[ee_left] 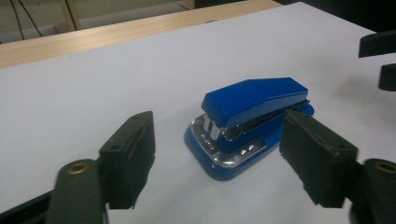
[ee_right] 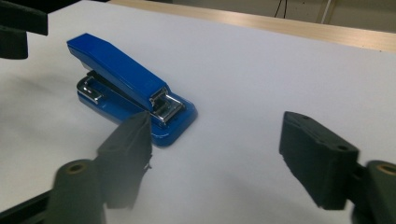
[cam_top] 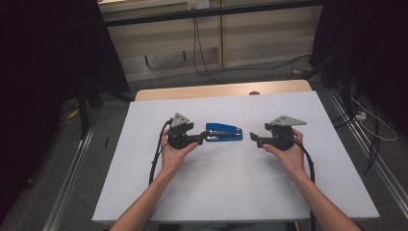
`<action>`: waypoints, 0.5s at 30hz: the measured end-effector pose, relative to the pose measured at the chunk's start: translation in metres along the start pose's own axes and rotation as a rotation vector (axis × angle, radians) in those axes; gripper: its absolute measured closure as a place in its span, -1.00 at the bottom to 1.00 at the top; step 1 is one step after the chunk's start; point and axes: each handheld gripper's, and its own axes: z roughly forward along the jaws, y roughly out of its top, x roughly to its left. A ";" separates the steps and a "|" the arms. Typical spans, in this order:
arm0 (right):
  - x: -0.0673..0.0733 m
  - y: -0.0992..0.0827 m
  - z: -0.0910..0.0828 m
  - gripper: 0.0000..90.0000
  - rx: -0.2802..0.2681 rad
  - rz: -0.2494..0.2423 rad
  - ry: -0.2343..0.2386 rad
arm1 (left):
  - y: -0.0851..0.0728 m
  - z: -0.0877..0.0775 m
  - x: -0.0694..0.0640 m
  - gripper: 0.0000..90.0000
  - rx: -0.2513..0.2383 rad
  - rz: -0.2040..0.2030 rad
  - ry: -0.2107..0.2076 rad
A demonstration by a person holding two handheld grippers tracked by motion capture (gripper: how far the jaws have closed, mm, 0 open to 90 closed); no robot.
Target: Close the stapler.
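Both grippers, left (cam_top: 204,138) and right (cam_top: 252,137), jaws open, flank blue stapler (cam_top: 224,132) on white table (cam_top: 231,192); left possibly touching it.

Colour record, taken around the blue stapler (cam_top: 224,132).

The stapler has a plain saturated blue top and base, with bright silver metal between them and at its hinge end. Under it, the table sheet (cam_top: 231,183) is flat pale grey-white, unpatterned. Behind the stapler, the table edge (cam_top: 221,90) shows light tan wood. Left of it, the left gripper (ee_left: 217,154) is matte black with brass-coloured holes; right of it, the right gripper (ee_right: 215,158) is likewise black, with a grey top plate.
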 end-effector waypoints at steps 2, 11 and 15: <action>0.001 0.002 -0.002 -0.70 -0.010 -0.007 -0.015 | -0.001 -0.001 0.000 -0.65 0.006 0.013 0.008; 0.011 0.002 -0.009 -0.94 -0.042 -0.019 -0.063 | -0.009 -0.014 -0.005 -0.90 -0.048 0.023 0.003; 0.018 0.001 -0.016 -0.94 -0.077 -0.029 -0.066 | -0.011 -0.021 -0.009 -0.91 -0.056 0.019 -0.021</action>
